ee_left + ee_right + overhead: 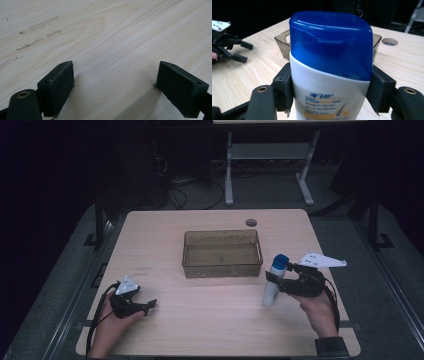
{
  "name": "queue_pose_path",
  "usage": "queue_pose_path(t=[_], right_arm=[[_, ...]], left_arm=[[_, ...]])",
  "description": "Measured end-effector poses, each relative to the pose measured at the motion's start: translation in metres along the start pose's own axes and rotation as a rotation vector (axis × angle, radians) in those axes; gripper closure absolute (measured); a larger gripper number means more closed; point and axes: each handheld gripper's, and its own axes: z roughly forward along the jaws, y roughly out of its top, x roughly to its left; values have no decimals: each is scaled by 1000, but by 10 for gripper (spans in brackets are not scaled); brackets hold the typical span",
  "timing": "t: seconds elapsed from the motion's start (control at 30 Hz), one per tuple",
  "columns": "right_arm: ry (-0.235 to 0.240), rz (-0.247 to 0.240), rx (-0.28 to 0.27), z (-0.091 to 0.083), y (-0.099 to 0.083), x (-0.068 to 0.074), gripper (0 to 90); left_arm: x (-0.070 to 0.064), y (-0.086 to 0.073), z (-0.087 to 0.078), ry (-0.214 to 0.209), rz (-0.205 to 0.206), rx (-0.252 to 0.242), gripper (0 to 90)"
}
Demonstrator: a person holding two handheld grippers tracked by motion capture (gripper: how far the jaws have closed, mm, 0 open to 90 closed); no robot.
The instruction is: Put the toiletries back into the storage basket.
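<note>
Pale wooden surface (210,320) carries your shampoo bottle (273,285) upright just right of the brown bin (222,266), right gripper (278,281) fingers clamped high on it, left gripper (150,305) fingers apart; it could pivot and slip when lifted.

Overhead forward-down view; two close gripper views across table (210,295).

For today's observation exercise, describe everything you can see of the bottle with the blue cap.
The bottle is white, plastic-looking, with a glossy blue cap that is closed. Its label carries blue characters above an orange band. It stands upright, or nearly so, near the table's right side, in front of the clear tray's right corner. The right tongs are clamped on its body just under the cap, one jaw on each side.
</note>
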Motion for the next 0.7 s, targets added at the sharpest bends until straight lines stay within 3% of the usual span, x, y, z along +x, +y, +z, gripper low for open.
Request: queue_pose_path(t=[0.7], right_arm=[[-36, -12, -61, 7, 32, -9, 337]], left_arm=[[0, 0, 0, -1, -3, 0, 133]])
